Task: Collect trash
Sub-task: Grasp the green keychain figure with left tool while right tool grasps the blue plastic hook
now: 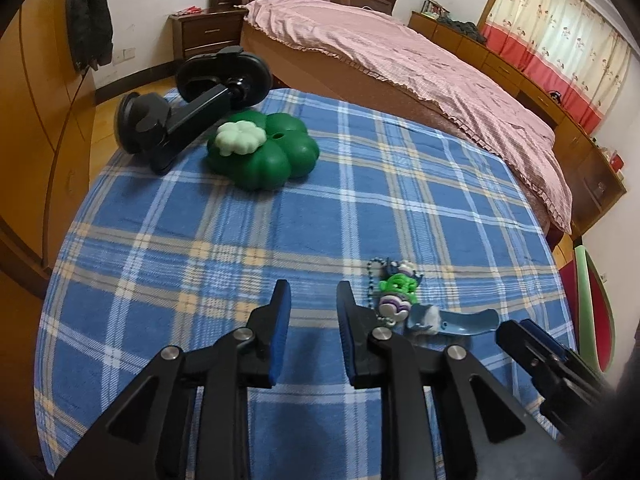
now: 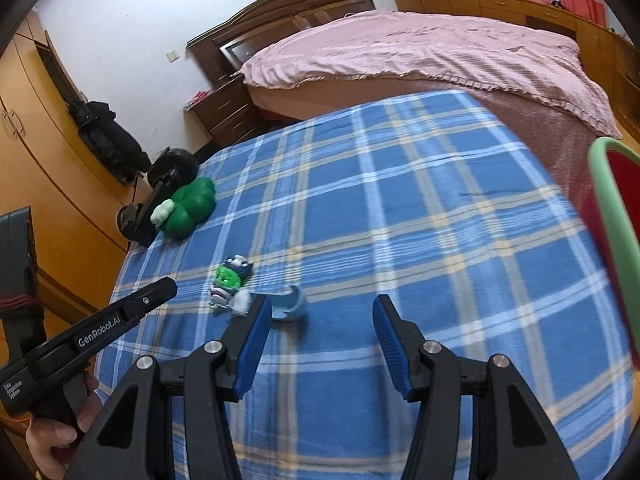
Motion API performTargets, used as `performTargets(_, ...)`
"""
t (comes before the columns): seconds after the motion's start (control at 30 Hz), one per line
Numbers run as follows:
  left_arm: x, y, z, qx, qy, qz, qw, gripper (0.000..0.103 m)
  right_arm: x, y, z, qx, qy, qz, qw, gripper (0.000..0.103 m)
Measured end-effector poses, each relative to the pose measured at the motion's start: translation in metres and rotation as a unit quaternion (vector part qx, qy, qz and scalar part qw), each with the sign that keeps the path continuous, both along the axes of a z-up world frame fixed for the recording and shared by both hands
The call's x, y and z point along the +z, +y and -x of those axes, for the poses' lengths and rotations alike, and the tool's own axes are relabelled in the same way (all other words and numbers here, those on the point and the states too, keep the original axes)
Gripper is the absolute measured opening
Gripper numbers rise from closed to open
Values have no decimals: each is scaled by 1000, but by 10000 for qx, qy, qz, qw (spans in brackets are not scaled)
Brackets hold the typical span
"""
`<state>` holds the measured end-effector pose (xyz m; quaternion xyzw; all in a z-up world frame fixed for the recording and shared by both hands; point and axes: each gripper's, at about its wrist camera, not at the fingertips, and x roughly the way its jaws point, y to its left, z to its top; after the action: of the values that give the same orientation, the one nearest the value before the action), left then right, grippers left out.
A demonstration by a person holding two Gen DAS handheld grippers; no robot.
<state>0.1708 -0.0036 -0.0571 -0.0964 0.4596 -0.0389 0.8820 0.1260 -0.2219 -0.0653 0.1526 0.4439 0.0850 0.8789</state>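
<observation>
A small green and purple keychain toy lies on the blue plaid tablecloth, with a curved light-blue plastic piece and a bit of white fluff beside it. My left gripper is open and empty just left of the toy. In the right wrist view the toy and the blue piece lie ahead and left of my right gripper, which is open and empty above the cloth. The left gripper's body shows at the left edge.
A green clover-shaped object with a pale clover on top and a black suction-cup holder lie at the table's far left. A pink-covered bed stands behind. A red bin with a green rim is at the right.
</observation>
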Motion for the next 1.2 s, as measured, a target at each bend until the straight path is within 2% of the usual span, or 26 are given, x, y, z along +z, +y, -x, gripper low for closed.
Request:
performTargets(0.1,-2,2,0,19,35,11,10000,23,-5,8,-7,67,51,-28,10000,55)
performTargets(0.17,-3,2,0,6,47,17,10000,23,-10,12,-11,100,112,-57,9999,46)
performTargets(0.33,-4,-1,0,-63,52,15,10000,24,-17,13,-17,92,165,-78,9998,15)
performTargets(0.8,-2,-33,-2,-501,9,71,9987,35,-2,-30,-4,-422,-69,-87,9990,14)
performTargets(1.2,-17,-60,-14,-762,115,-130,9969,36,1,-64,9,-799,-79,-137,9967,14)
